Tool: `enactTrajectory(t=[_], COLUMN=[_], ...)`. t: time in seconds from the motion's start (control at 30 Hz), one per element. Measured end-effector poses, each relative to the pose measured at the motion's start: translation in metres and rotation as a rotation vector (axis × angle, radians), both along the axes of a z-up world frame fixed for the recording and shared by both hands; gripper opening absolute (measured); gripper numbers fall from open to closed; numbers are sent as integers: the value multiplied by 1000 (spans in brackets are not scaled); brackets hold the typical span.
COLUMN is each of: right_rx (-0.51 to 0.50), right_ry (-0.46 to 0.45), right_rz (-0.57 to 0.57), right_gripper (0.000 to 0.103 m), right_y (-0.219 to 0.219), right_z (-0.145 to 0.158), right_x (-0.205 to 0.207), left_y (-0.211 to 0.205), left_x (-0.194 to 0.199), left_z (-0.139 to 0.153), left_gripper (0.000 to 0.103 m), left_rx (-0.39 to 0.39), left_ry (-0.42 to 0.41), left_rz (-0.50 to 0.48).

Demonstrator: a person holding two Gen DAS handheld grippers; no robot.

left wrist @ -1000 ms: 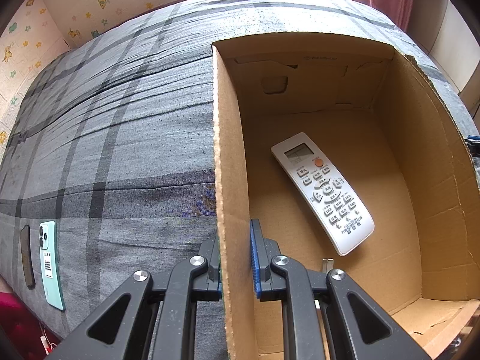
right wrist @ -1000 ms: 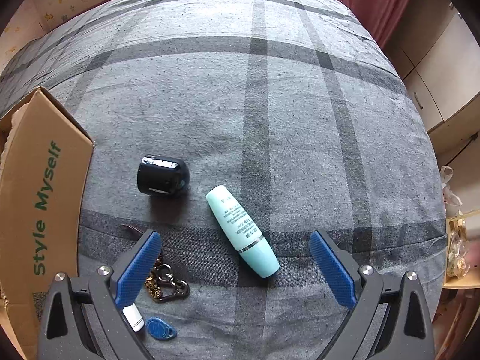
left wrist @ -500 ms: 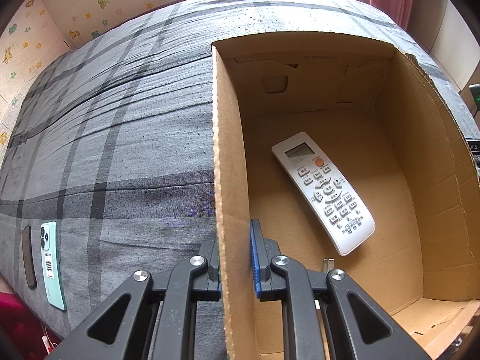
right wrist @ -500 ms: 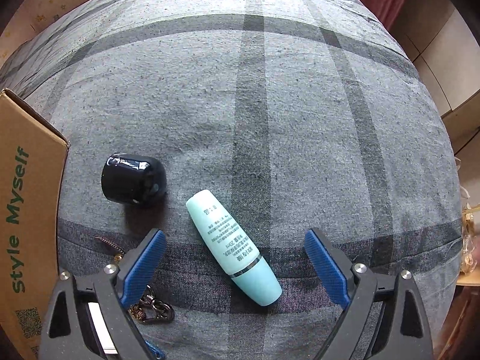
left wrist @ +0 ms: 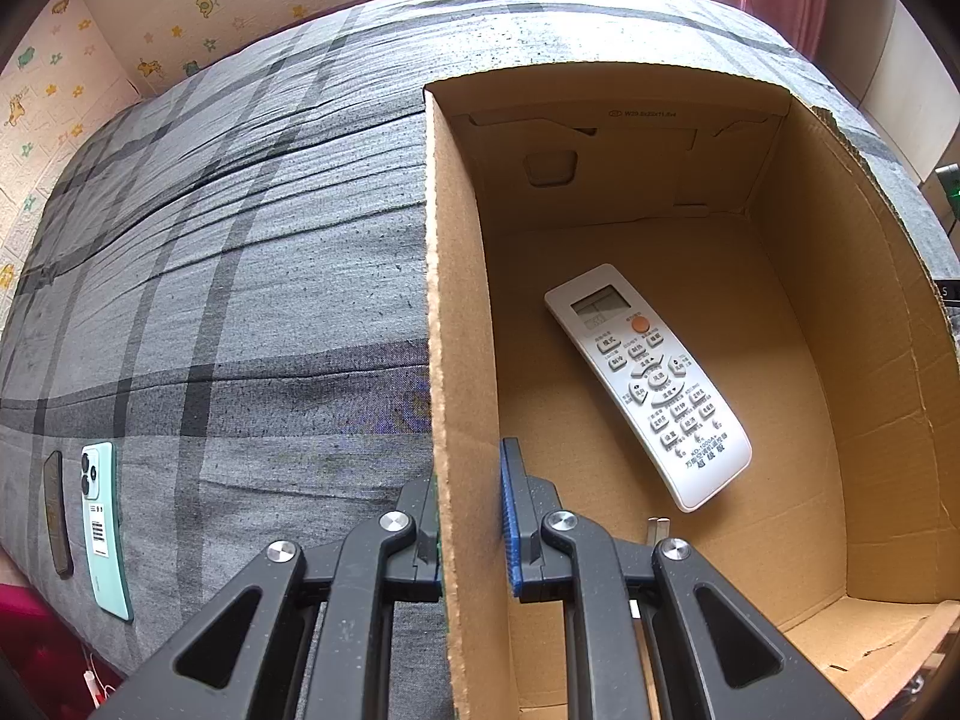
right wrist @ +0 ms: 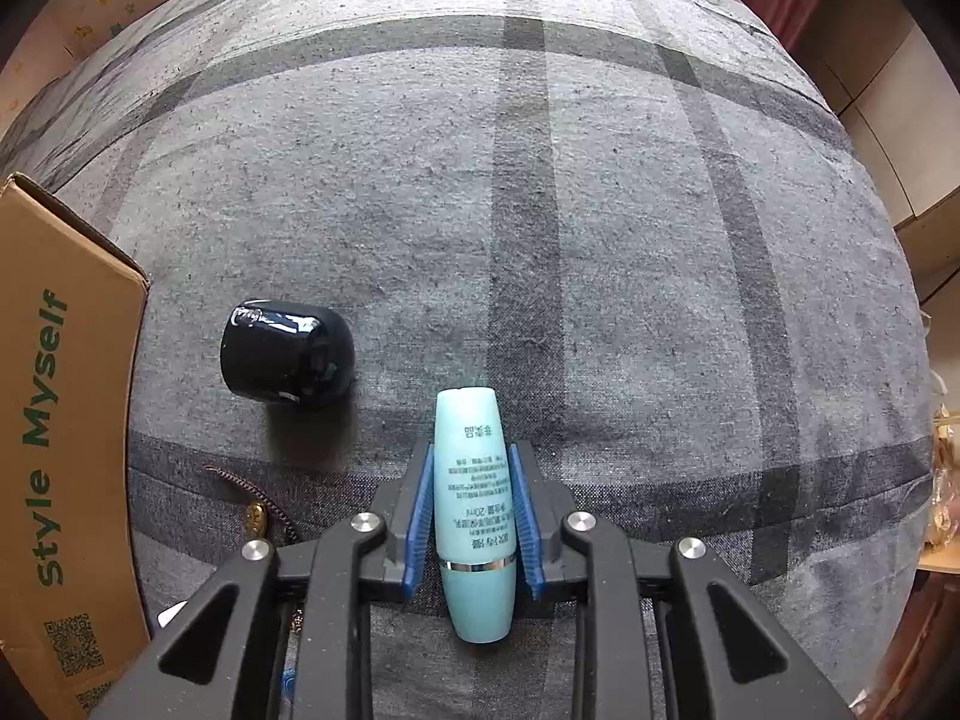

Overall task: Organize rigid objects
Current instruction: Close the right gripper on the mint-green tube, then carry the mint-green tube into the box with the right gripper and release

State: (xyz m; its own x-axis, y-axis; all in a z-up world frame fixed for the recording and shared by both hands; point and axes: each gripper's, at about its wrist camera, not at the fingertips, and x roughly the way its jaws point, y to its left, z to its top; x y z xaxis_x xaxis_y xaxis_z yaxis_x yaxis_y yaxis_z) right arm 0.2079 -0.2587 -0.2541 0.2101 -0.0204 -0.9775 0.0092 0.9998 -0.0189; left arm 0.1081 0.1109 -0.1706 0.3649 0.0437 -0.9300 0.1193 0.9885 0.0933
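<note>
While the grey plaid bedspread (right wrist: 540, 210) is spreading under everything, the cardboard box (left wrist: 660, 180) is sitting open on it, and the left gripper (left wrist: 468, 516) is clenching the box's near wall between its pads, probably to steady the box so that things can be dropped in without it sliding. Inside, a white remote (left wrist: 648, 384) is lying flat on the box floor, already sorted by the look of it. Only the left wrist view is showing that interior, along with a mint phone (left wrist: 105, 528) and a dark slim object beside it, waiting near the bed's edge. Only the right wrist view is showing the box's printed outer side and the right gripper (right wrist: 474, 516), whose jaws have just been closing on the teal bottle (right wrist: 474, 480); the blue pads are now pressing its sides as it lies lengthwise between them on the bed. A black jar (right wrist: 285, 354) is resting tipped over just beside, with keys (right wrist: 258, 516) nearer the box
</note>
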Motion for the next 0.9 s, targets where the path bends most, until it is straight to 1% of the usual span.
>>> enactTrajectory(t=[0.13,0.2,0.47,0.9], right_rx=[-10,2,-33,-6], right_ry=[-4,-4,-30,-104], right_rz=[-34,-37,8,59], right_gripper=[26,26,26,26], right_y=[-3,-2,12,35], right_z=[6,10,34,90], right_x=[-8,-11,-25,-43], left_y=[0,1,-1,-4], left_x=[0,0,-1,-2], left_z=[0,0,1,2], left_gripper=[15,15,15,14], left_rx=[2,2,7,8], left_ry=[0,0,-4,-4], left_rz=[-1,-2,-2,-2])
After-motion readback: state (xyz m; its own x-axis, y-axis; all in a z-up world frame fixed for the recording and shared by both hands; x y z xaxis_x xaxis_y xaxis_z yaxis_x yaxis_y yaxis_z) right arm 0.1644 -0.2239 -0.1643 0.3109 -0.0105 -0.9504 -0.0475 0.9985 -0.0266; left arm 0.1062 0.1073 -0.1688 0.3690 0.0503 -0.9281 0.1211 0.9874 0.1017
